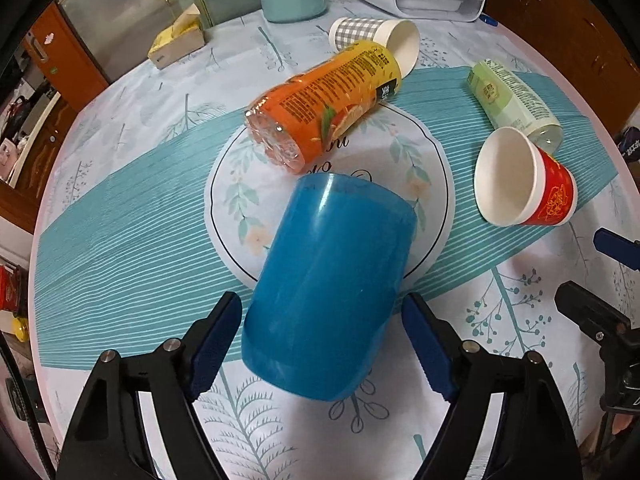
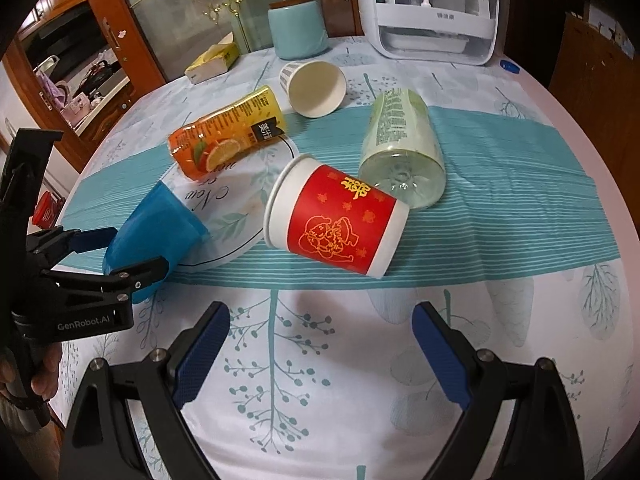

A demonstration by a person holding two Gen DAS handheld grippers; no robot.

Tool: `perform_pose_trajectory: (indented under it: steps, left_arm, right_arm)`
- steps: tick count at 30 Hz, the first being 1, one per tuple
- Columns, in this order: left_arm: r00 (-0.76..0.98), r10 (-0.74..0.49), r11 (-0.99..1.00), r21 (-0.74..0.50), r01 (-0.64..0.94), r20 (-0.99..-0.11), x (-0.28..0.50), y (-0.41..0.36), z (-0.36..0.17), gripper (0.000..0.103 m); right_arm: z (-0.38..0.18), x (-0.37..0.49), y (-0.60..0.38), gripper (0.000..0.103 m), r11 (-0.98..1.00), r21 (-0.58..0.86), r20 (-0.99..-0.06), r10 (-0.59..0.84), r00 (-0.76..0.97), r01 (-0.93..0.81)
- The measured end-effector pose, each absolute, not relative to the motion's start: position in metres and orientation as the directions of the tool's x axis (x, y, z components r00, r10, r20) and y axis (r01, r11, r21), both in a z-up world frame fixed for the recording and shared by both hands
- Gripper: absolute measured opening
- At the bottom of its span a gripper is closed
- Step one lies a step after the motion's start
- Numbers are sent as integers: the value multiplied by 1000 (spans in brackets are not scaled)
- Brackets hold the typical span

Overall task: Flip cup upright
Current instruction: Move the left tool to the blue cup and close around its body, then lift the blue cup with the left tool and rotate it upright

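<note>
A blue plastic cup lies on its side on the table, its base toward the left wrist camera. My left gripper is open with a finger on each side of the cup's base end, small gaps showing. The right wrist view shows the blue cup with the left gripper around it. A red paper cup lies on its side ahead of my right gripper, which is open and empty. The red cup also shows in the left wrist view. A grey-checked paper cup lies on its side further back.
An orange juice bottle and a pale green bottle lie on the table. A teal jar, a white appliance and a tissue box stand at the back edge. A patterned tablecloth covers the round table.
</note>
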State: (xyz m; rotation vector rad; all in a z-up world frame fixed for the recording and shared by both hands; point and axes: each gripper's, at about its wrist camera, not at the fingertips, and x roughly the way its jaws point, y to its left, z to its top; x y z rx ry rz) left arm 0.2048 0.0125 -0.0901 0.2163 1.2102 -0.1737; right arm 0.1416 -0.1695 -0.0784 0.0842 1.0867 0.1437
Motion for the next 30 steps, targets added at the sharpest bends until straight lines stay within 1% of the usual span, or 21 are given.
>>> perform_pose_trajectory:
  steps: [10, 20, 23, 27, 30]
  left_arm:
    - [300, -30, 961, 55, 271, -953, 226, 14, -92, 77]
    - [270, 30, 944, 116, 308, -962, 234, 6, -107, 77]
    - [261, 19, 952, 97, 289, -965, 236, 10, -108, 74]
    - [222, -47, 975, 4, 224, -974, 242, 24, -108, 73]
    - [220, -65, 985, -27, 168, -973, 239, 31, -104, 73]
  right_arm:
    - [-83, 145, -169, 93, 987, 150, -880, 163, 445, -64]
    - [-84, 141, -173, 93, 986, 157, -881, 165, 444, -55]
    - [-83, 141, -174, 93, 986, 156, -880, 163, 446, -51]
    - [-82, 140, -176, 93, 986, 160, -881, 163, 443, -46]
    - [-81, 138, -177, 93, 985, 164, -880, 167, 444, -46]
